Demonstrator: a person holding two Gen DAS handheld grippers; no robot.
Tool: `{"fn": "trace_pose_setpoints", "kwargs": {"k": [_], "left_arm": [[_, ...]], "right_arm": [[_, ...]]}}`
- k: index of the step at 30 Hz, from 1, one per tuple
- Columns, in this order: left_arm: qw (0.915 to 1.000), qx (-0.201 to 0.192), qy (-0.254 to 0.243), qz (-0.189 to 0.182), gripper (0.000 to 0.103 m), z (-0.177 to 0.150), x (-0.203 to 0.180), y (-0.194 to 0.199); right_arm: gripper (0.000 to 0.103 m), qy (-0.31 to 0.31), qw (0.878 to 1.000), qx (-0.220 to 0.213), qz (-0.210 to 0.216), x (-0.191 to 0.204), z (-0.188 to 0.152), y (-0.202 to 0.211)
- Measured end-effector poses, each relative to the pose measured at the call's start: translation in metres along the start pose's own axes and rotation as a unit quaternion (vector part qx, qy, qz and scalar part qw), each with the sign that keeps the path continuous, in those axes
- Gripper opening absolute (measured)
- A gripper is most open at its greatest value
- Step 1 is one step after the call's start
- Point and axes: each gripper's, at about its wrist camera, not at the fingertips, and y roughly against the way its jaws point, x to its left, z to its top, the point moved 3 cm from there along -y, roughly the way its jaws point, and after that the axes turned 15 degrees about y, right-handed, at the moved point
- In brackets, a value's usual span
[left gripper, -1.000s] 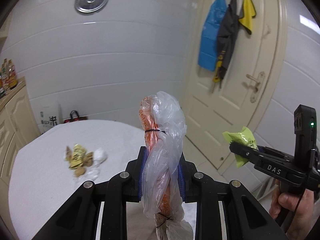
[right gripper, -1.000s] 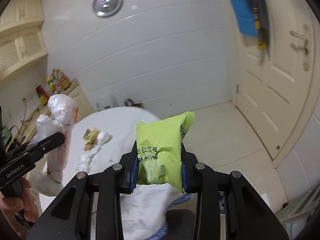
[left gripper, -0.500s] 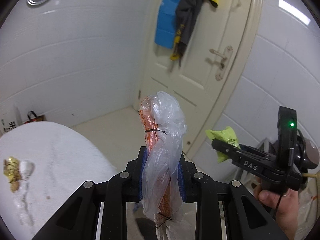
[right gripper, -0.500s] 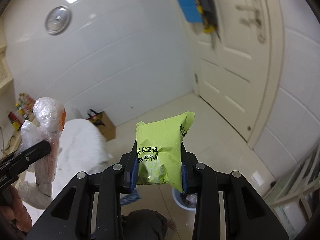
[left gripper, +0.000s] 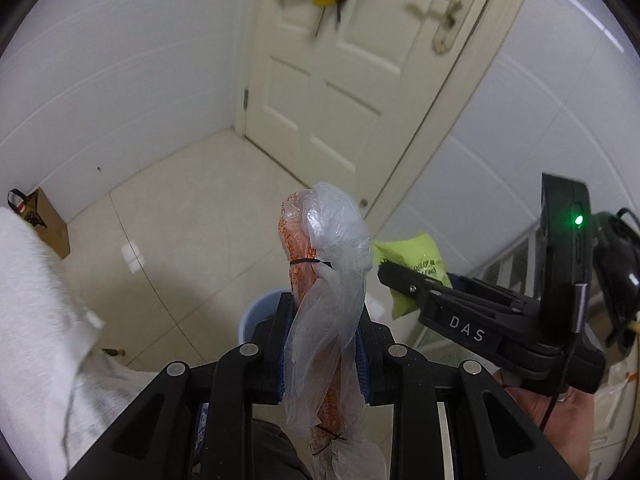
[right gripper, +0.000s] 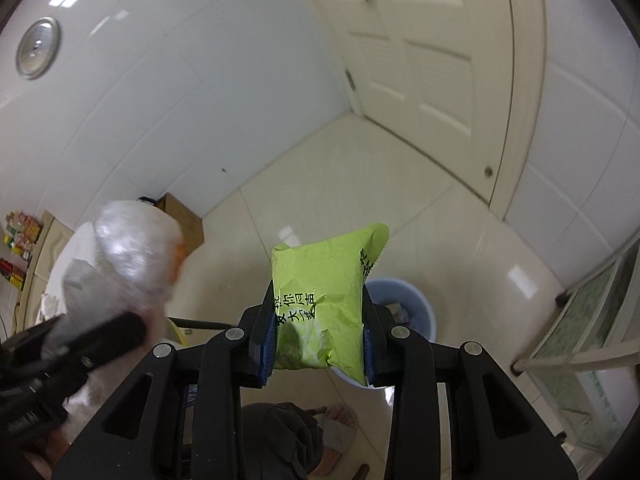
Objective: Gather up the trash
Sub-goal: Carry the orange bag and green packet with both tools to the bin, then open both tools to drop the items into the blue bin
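In the left wrist view, our left gripper (left gripper: 324, 364) sits at the bottom centre of the frame, clamped on a crumpled clear plastic bag (left gripper: 326, 300) with orange wrapping inside and thin black ties around it. The bag stands up between the blue pads (left gripper: 365, 368) into the middle of the picture. Just behind the bag, low in the frame, we see part of the rim of a pale blue bin (left gripper: 256, 312) on the tiled floor (left gripper: 192, 216). At the right edge our right gripper (left gripper: 384, 272) reaches in from the side, gripping a lime-green snack packet (left gripper: 416, 258); a hand (left gripper: 560, 420) holds it from below.

In the right wrist view, the same green packet (right gripper: 320, 304) fills the lower centre, pinched between that gripper (right gripper: 320, 340), black print on its face. The blue bin (right gripper: 404, 308) shows directly behind the packet, right of centre, with some rubbish inside. At the left edge, blurred, the clear bag (right gripper: 132, 260) rises from the left gripper (right gripper: 120, 332).

A cream panelled door (right gripper: 440, 80) occupies the upper right of both views. A brown paper bag (left gripper: 48, 220) stands against the wall at the left of the left wrist view, beside a white cloth-covered table (left gripper: 32, 300). A foot in a slipper (right gripper: 336, 432) appears at the bottom of the right wrist view.
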Motion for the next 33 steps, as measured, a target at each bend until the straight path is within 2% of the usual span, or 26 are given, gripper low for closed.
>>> {"fn": "trace_pose_setpoints", "kwargs": {"k": [7,9,10,11,12,14,16,17,19,25,33], "left_arm": [[0.9974,0.065,-0.009,0.028,0.026,0.018,0.005,-0.062],[0.9959,0.077,-0.011,0.048,0.027,0.024,0.004,-0.069],[0.9954,0.076,-0.017,0.055,0.029,0.029,0.001,-0.072],[0.9952,0.076,-0.02,0.058,0.04,0.031,0.003,-0.071],[0.9951,0.075,-0.021,0.061,0.056,0.032,0.005,-0.069],[0.995,0.06,-0.024,0.076,0.07,0.035,0.008,-0.064],[0.9943,0.046,-0.027,0.092,0.077,0.041,0.009,-0.059],[0.9939,0.041,-0.025,0.099,0.083,0.045,0.006,-0.056],[0.9936,0.025,-0.024,0.107,0.088,0.045,0.004,-0.049],[0.9927,-0.024,-0.02,0.116,0.099,0.036,-0.007,-0.016],[0.9925,-0.069,0.005,0.101,0.101,-0.001,-0.018,0.057]], "right_arm": [[0.036,-0.033,0.999,0.041,0.001,-0.025,-0.01,-0.047],[0.038,-0.051,0.997,0.052,0.004,-0.032,-0.013,-0.055],[0.038,-0.058,0.997,0.055,0.005,-0.036,-0.015,-0.058],[0.039,-0.062,0.996,0.057,0.006,-0.038,-0.016,-0.06],[0.044,-0.065,0.996,0.058,0.006,-0.039,-0.018,-0.06],[0.063,-0.072,0.996,0.055,0.005,-0.041,-0.019,-0.059],[0.093,-0.083,0.995,0.05,-0.003,-0.044,-0.021,-0.056],[0.096,-0.091,0.995,0.047,-0.004,-0.045,-0.021,-0.056],[0.103,-0.096,0.994,0.046,-0.006,-0.046,-0.021,-0.055],[0.103,-0.083,0.995,0.045,-0.029,-0.037,-0.021,-0.043],[0.103,-0.065,0.997,0.018,-0.035,-0.006,-0.017,-0.007]]}}
